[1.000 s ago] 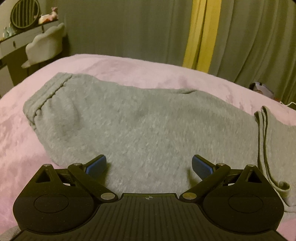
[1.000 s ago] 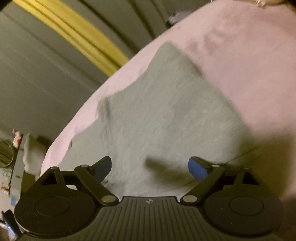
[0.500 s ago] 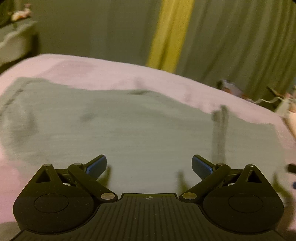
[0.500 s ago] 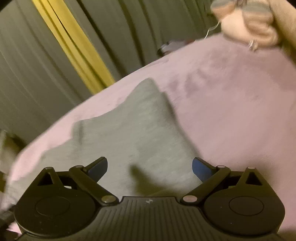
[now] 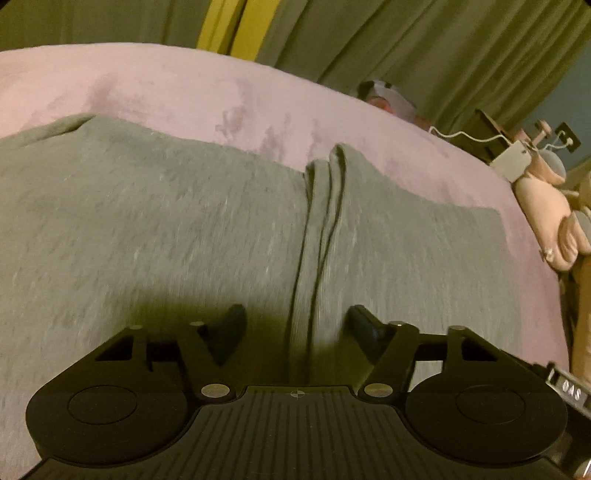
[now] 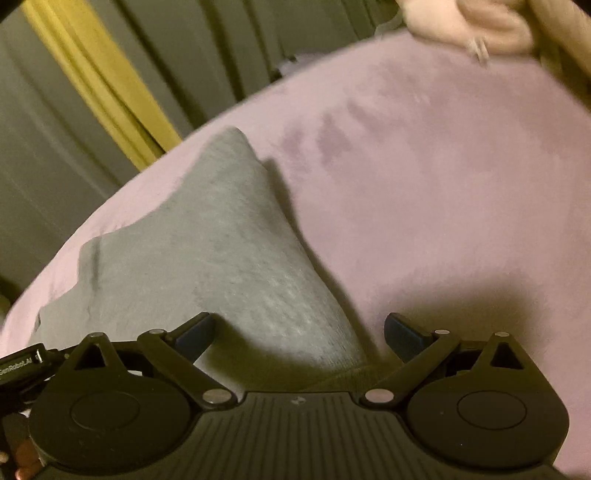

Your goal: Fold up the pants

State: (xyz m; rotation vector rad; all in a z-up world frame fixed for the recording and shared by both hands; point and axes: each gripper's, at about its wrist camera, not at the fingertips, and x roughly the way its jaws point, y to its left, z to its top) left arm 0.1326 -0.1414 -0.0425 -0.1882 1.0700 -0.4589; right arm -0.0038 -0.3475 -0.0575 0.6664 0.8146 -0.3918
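Note:
Grey sweatpants point(image 5: 166, 229) lie flat across a pink bed cover point(image 5: 221, 92). A raised ridge of folded cloth point(image 5: 321, 229) runs from the far edge toward me. My left gripper point(image 5: 297, 325) is open, low over the pants, with its fingers either side of that ridge. In the right wrist view the pants point(image 6: 207, 251) end in a pointed corner at the far side. My right gripper point(image 6: 299, 332) is open and straddles the right edge of the pants near the front, empty.
Grey-green curtains with a yellow strip point(image 5: 229, 26) hang behind the bed. A pink plush toy point(image 5: 546, 214) and a charger with cable point(image 5: 513, 162) lie at the bed's right side. Bare pink cover point(image 6: 443, 184) spreads right of the pants.
The left gripper has swung right along the pants and dropped low over the ridge. The right gripper has moved right to the pants' edge. Both stay open.

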